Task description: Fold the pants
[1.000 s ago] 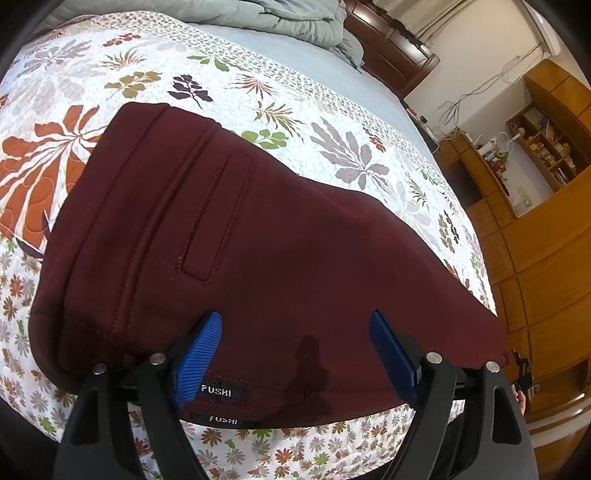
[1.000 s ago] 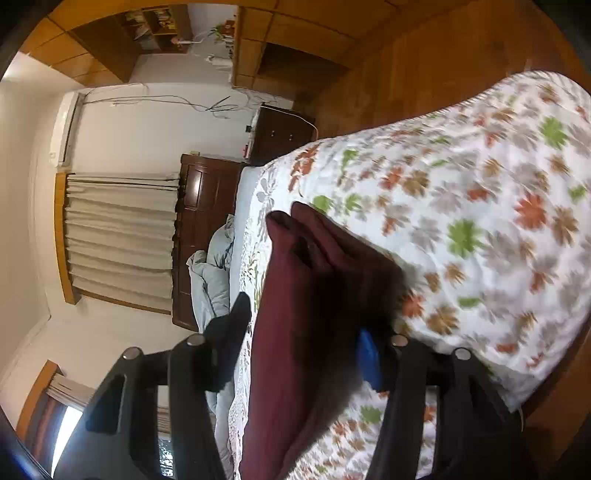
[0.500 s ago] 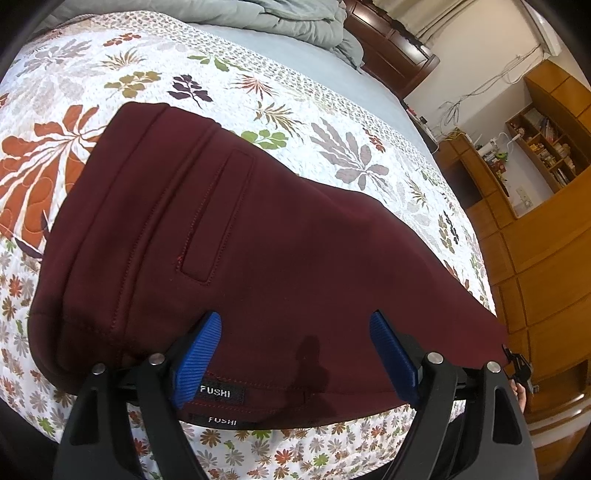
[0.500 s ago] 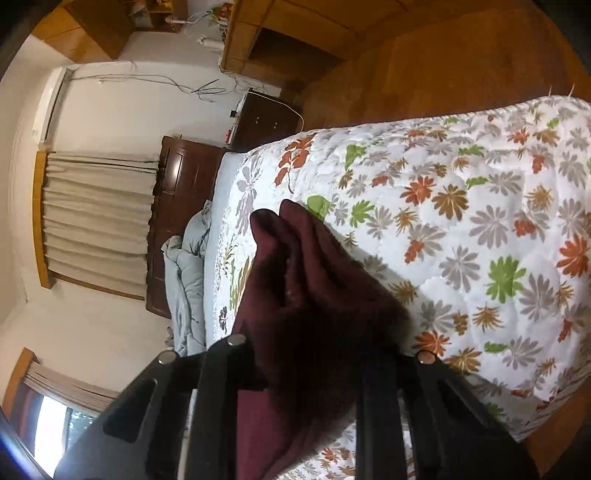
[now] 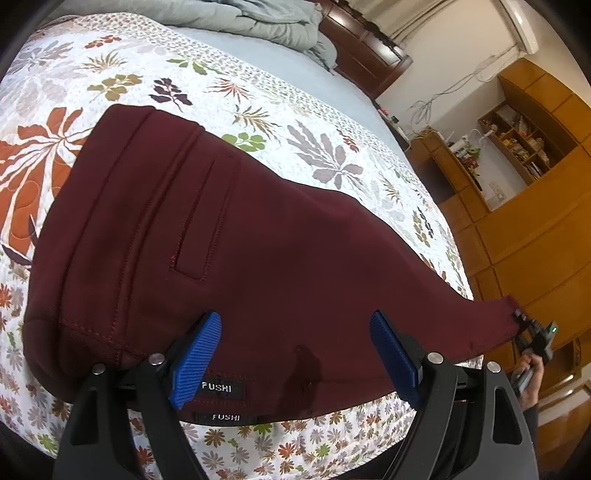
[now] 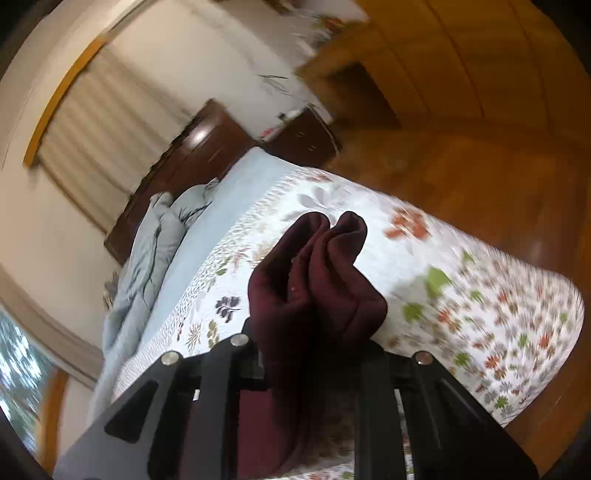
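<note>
Dark maroon pants (image 5: 229, 251) lie flat on the flowered bedspread (image 5: 258, 110), waistband toward the left, a welt pocket and FUSHI labels showing. My left gripper (image 5: 295, 354) hovers open over the near edge of the pants, its blue pads (image 5: 195, 354) wide apart with cloth below them. At the far right the leg end (image 5: 495, 325) is lifted off the bed, pinched by my right gripper (image 5: 524, 321), which a hand holds. In the right wrist view that gripper (image 6: 314, 354) is shut on the bunched leg cuffs (image 6: 325, 273), held above the bed.
A rumpled grey-blue duvet (image 5: 266, 18) lies at the head of the bed by a dark wooden headboard (image 5: 369, 55). Wooden cabinets and shelves (image 5: 517, 147) line the wall to the right. The bed's near edge drops away below the pants.
My right gripper closed on the leg cuffs, then lifted them off the bed and rolled. The leg end now hangs raised at the right. My left gripper stayed put, open.
</note>
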A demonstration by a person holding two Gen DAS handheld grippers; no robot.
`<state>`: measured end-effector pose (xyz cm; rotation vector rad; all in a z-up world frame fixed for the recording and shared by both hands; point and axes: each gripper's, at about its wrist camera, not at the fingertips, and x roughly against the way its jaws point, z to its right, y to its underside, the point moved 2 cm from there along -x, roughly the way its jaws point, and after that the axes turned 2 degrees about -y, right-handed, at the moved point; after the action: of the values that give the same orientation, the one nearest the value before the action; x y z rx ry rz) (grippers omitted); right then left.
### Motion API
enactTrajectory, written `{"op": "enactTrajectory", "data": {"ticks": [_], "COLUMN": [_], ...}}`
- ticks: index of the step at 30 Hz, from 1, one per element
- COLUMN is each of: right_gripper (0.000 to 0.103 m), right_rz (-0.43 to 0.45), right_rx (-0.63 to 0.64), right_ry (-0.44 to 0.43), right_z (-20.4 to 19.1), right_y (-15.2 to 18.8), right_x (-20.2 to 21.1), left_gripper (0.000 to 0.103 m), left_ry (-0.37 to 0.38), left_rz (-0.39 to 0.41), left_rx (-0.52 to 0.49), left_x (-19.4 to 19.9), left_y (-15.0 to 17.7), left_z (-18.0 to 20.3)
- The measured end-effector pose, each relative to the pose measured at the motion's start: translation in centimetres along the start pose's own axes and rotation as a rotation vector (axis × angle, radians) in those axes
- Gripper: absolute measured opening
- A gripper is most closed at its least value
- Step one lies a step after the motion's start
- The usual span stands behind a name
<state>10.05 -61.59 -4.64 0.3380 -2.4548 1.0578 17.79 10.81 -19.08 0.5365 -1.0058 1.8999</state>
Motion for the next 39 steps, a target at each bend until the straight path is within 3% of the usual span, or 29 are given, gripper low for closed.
{"op": "enactTrajectory", "data": {"ticks": [12, 23, 29, 39], "right_gripper": [0.017, 0.017, 0.017, 0.017], "right_rz": [0.033, 0.049, 0.063, 0.017], "right_rx": [0.432, 0.727, 0.924, 1.401], "right_ry": [0.090, 0.189, 0.235, 0.339], "right_z": [-14.9, -22.9, -27.6, -32.4], "right_y": [2.2, 7.8, 12.7, 26.4], "right_x": [0.1, -1.5, -3.6, -9.8], "left_gripper": [0.083, 0.083, 0.083, 0.083], "left_ry": [0.072, 0.160, 0.153, 0.161], "left_rz": [0.013, 0.063, 0.081, 0.093], "left_rx": [-0.014, -0.004, -0.036, -0.034], "left_x": [1.2, 4.9, 6.6, 7.5], "left_y": [0.2, -0.2, 0.1, 0.9], "left_z": [0.2, 1.4, 1.5, 0.4]}}
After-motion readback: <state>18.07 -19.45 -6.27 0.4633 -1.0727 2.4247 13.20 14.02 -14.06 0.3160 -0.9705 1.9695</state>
